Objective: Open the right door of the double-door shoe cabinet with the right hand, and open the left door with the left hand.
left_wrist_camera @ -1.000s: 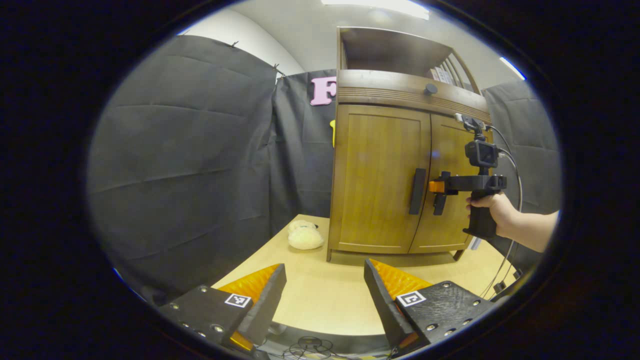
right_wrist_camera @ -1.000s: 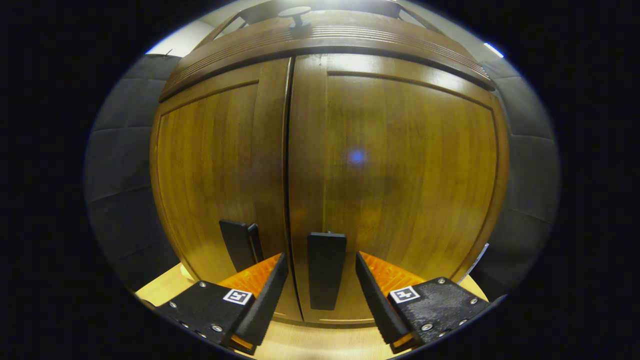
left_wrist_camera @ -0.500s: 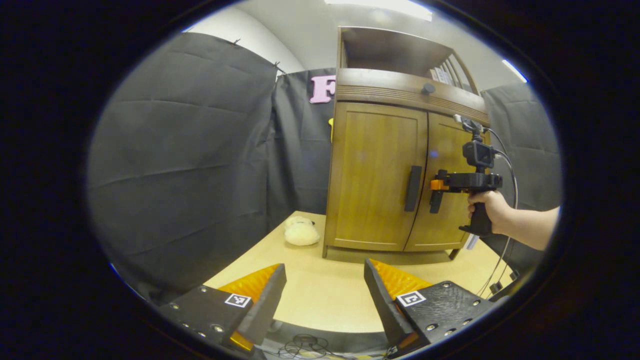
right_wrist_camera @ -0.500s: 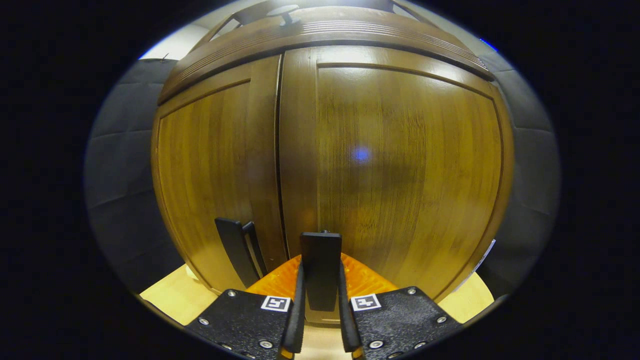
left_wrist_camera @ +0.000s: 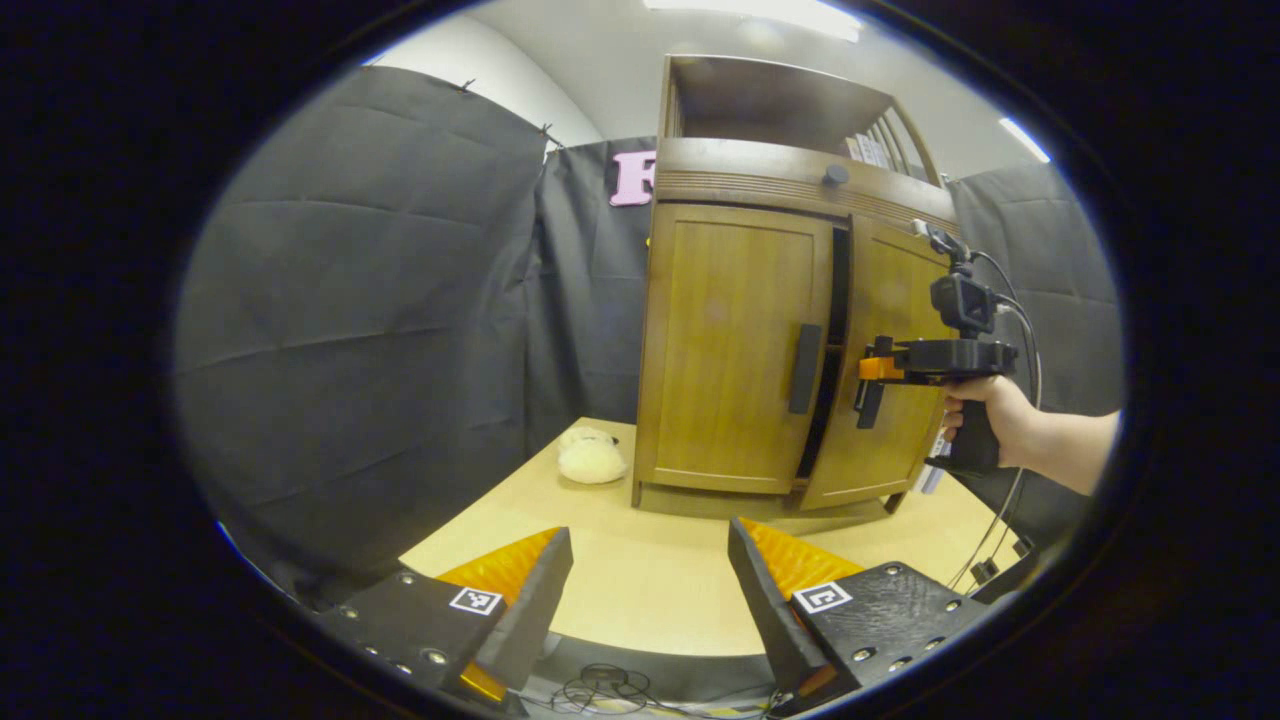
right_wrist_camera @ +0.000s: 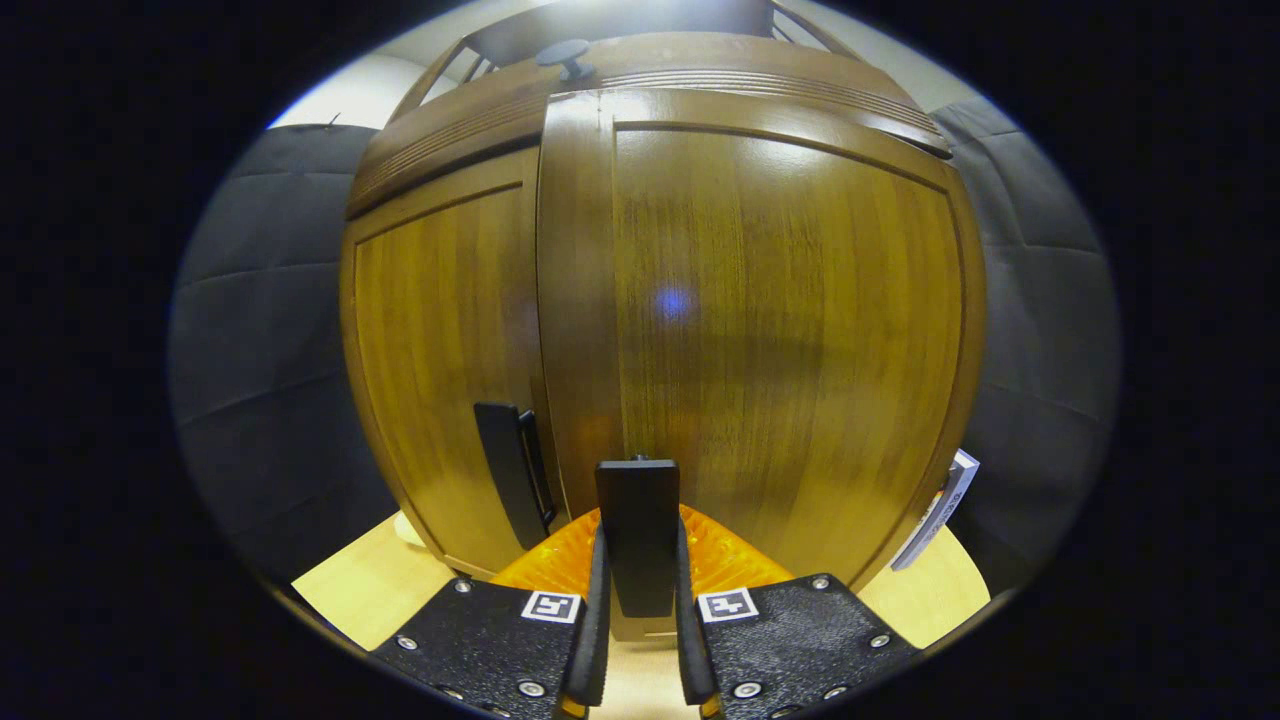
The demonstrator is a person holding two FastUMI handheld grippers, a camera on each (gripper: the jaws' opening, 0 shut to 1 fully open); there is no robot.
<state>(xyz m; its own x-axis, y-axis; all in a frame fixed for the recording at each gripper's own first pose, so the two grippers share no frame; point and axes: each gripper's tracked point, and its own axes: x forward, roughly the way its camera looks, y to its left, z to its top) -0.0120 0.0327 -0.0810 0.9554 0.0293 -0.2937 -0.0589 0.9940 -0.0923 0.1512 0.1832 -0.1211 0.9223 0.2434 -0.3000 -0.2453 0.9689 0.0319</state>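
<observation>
On flat handle (right_wrist_camera: 637, 535) — right tongs (right_wrist_camera: 637, 640) clamped.

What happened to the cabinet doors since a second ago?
The right hand-held gripper closed on the right door's handle and began pulling: the right door now stands slightly ajar, a dark gap showing beside the left door. The left door stayed shut, its handle untouched. The left hand-held gripper stayed open, back over the table. The fluffy toy stayed put.
</observation>
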